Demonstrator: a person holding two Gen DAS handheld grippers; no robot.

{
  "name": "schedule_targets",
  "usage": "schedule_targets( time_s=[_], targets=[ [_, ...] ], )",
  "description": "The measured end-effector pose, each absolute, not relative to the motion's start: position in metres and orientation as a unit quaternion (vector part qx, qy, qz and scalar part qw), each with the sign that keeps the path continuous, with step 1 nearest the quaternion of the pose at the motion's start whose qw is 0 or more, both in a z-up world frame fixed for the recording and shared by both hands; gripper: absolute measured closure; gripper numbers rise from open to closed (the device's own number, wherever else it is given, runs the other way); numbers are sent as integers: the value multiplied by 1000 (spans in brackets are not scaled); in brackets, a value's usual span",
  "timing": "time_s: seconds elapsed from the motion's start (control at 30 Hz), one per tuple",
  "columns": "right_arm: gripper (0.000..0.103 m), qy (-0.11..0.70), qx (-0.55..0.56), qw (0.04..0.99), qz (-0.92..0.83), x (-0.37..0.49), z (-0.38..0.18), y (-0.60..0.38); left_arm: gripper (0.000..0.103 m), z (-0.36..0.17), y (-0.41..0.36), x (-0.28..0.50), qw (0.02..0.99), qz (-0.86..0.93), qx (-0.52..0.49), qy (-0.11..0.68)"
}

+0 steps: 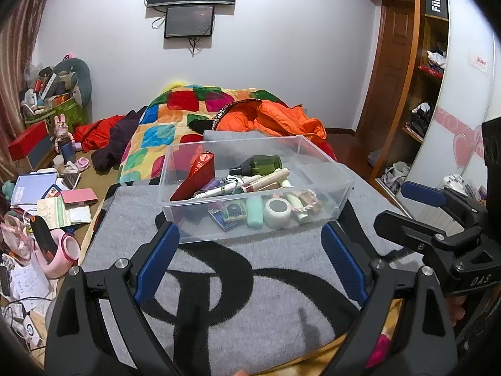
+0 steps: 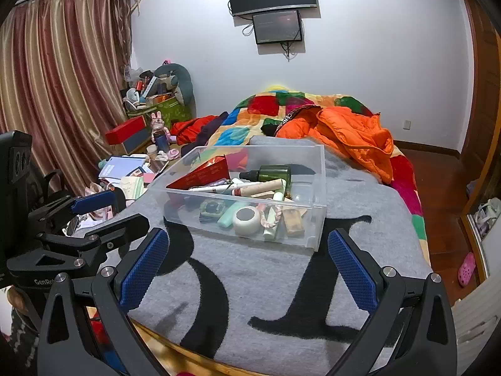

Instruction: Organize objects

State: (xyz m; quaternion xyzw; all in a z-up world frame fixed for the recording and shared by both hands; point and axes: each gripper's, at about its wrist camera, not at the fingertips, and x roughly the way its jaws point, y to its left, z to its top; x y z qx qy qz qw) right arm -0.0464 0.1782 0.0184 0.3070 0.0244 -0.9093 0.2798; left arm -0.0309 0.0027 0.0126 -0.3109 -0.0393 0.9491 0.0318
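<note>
A clear plastic bin (image 1: 343, 185) (image 2: 316, 194) sits on a grey mat with black letters (image 1: 266, 282) (image 2: 266, 282) on the bed. Inside lie a red box (image 1: 197, 178) (image 2: 203, 172), a dark green bottle (image 1: 264, 163) (image 2: 272, 172), a white round jar (image 1: 277, 211) (image 2: 247, 219), a mint tube (image 1: 254, 211) and several other cosmetics. My left gripper (image 1: 249, 230) (image 2: 125, 208) hovers open just short of the bin's near wall, holding nothing. My right gripper (image 2: 247, 235) (image 1: 391, 203) stands beside it, also open with nothing between its fingers.
Behind the bin lie a patchwork quilt (image 1: 156, 138) and an orange jacket (image 2: 350, 134). Books, boxes and a pink item (image 1: 62, 250) crowd the floor to the left. A wooden wardrobe (image 1: 397, 78) stands on the right, and screens hang on the far wall.
</note>
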Motion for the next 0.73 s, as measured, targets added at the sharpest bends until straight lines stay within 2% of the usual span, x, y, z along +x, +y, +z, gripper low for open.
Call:
schedule_targets(
  time_s=[0.73],
  targets=[
    [1, 23, 313, 284, -906, -46, 17, 175, 10, 13, 4, -29, 31, 951, -307, -38]
  ],
)
